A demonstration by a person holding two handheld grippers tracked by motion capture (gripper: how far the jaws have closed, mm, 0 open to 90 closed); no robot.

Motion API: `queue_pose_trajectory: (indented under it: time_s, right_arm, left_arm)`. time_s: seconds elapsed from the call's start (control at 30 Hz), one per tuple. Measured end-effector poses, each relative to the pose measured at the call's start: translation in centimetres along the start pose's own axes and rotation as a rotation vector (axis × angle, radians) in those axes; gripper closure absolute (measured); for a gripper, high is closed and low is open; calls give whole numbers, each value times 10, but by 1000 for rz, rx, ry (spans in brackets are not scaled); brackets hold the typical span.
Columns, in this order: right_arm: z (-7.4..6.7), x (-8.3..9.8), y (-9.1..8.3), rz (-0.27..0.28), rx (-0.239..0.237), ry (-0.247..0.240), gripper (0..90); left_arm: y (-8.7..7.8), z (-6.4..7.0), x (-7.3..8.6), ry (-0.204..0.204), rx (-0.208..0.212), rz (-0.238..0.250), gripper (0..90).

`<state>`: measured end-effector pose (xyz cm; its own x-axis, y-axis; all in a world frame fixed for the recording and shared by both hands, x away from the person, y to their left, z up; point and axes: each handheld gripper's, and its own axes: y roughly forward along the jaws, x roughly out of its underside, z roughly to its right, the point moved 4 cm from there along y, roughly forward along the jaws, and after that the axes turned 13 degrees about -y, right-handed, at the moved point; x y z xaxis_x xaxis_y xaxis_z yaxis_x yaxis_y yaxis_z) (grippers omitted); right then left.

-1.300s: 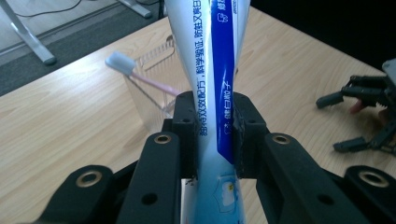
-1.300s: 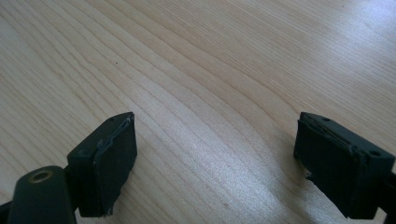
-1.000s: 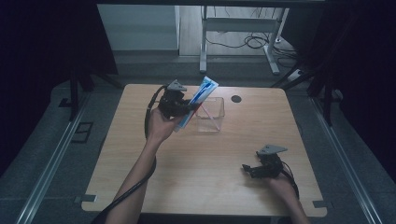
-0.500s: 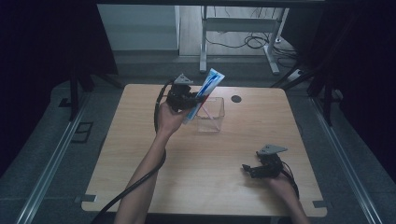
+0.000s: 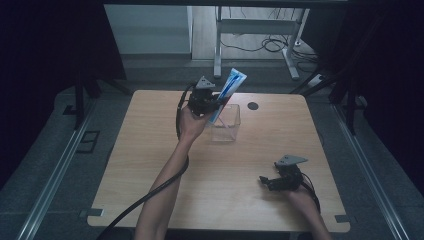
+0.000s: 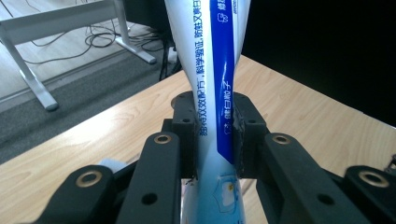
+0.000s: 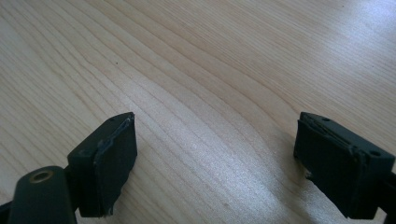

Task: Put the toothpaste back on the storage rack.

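We judge the toothpaste tube (image 6: 219, 88) to be light and soft: in the left gripper view its wall pinches in visibly where the pads press, so a hard squeeze could push paste toward the cap or let the smooth plastic slide. The best hold, as we read it, is across the flat of the body a little above the fuller lower part, where the left tongs (image 6: 215, 140) grip it now, closed narrow on the tube from both sides. The flat crimped end would be stiffer but gives less to hold.

Near the pads, the tube is white with a broad blue band running lengthwise and small blue print beside it; below the pads it turns pale blue with a small picture we cannot make out. Beyond the tongs it widens toward its flat end.

From the high view, the left tongs (image 5: 204, 100) hold the tube (image 5: 229, 90) tilted, its flat end up and away from them, its lower part just over the clear open box (image 5: 226, 125) that stands right beside and beneath them on the worktop (image 5: 150, 165).

Well apart, toward the near edge, the right tongs (image 7: 215, 163) rest low over bare wood, spread wide and holding nothing.
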<state>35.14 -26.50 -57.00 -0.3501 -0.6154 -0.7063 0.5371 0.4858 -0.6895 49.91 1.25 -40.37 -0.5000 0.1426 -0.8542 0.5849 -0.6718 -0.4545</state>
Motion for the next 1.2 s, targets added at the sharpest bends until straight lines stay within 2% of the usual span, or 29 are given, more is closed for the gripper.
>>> queue_pose_trajectory:
  time_s: [0.63,1.2]
  right_arm:
    - [0,0,0,0,-1,0,134]
    - [0,0,0,0,-1,0,134]
  left_arm:
    - [38,-9,-1,-8,-13,51,752]
    - [55,-12,17,4,-32,37,748]
